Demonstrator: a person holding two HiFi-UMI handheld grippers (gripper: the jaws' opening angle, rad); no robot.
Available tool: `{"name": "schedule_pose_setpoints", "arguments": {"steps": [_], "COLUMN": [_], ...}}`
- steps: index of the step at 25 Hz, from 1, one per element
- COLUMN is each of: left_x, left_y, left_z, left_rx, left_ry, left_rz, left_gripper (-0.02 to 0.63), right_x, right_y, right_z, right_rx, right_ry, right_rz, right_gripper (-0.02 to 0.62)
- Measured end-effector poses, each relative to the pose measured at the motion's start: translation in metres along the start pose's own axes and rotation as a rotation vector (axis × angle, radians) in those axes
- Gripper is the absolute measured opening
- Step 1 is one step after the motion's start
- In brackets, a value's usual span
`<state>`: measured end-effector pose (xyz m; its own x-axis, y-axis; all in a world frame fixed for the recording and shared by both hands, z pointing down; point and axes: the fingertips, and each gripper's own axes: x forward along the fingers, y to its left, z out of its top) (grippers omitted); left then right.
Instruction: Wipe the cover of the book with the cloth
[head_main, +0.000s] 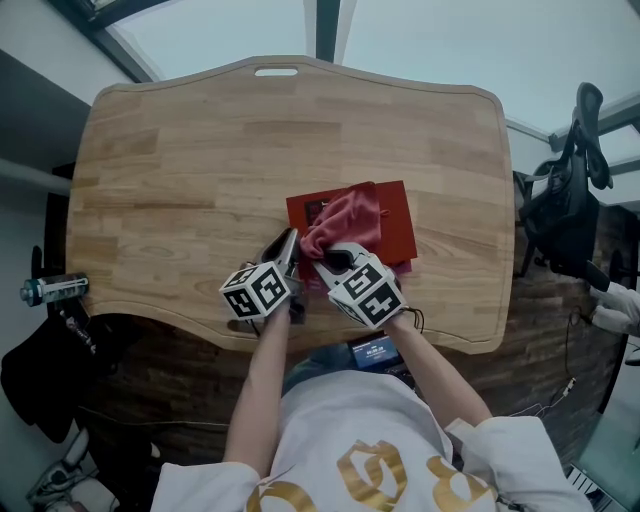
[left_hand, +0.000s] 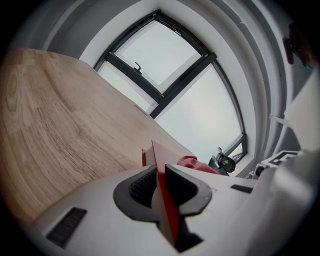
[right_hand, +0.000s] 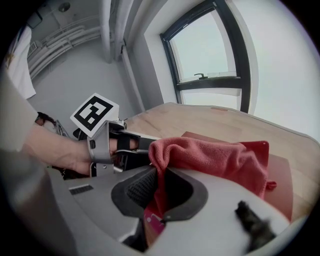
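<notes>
A red book (head_main: 398, 215) lies on the wooden table (head_main: 180, 170), near its front edge. A pinkish-red cloth (head_main: 345, 222) is draped over the cover. My left gripper (head_main: 292, 250) stands at the book's left front corner. In the left gripper view its jaws are shut on the thin red cover (left_hand: 162, 200), which stands edge-on between the pads. My right gripper (head_main: 325, 262) is just to its right, shut on a fold of the cloth (right_hand: 210, 157). The cloth spreads forward over the book (right_hand: 277, 175). The left gripper (right_hand: 135, 145) shows close beside it.
An office chair (head_main: 565, 200) stands off the table's right end. A dark bag (head_main: 45, 370) and a small bottle (head_main: 55, 288) sit off the left front corner. A phone (head_main: 375, 350) rests at the person's lap. Bare wood stretches behind and to the left of the book.
</notes>
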<state>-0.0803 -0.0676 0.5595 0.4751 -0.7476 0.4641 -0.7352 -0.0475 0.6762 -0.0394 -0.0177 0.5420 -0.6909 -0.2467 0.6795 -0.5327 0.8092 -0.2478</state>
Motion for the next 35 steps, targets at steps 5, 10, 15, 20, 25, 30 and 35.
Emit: {"name": "schedule_pose_setpoints", "arguments": {"steps": [5,10,15,20,25,30,35], "left_x": [0.0,0.0,0.001,0.001,0.001,0.001,0.001], "left_y": [0.0,0.001,0.0,0.0,-0.001,-0.001,-0.001], "left_z": [0.001,0.0,0.0,0.0,0.0,0.0,0.0], "left_rx": [0.004,0.002,0.001,-0.004,-0.002,-0.002,-0.004], "left_ry": [0.001,0.001,0.002,0.0,0.001,0.005,0.005], "left_rz": [-0.007,-0.01,-0.016,-0.019,-0.021,-0.024,-0.026], "left_gripper": [0.06,0.06,0.06,0.06,0.06,0.06,0.06], "right_x": [-0.008,-0.02,-0.03,-0.041,-0.055,-0.067,-0.079], "right_y": [-0.004,-0.012,-0.023,-0.034,-0.049,-0.063,-0.072], "right_z": [-0.007,-0.016,-0.023,-0.029,-0.038,-0.046,-0.054], "right_rx": [0.025,0.079,0.114,0.14,0.179,0.213,0.256], "right_ry": [-0.005,-0.021,-0.029,-0.03,-0.035,-0.035,-0.048], "right_rz": [0.001,-0.011,-0.028,-0.057,-0.095,-0.132,-0.163], "right_gripper": [0.055,0.055,0.055,0.055,0.055,0.055,0.055]}}
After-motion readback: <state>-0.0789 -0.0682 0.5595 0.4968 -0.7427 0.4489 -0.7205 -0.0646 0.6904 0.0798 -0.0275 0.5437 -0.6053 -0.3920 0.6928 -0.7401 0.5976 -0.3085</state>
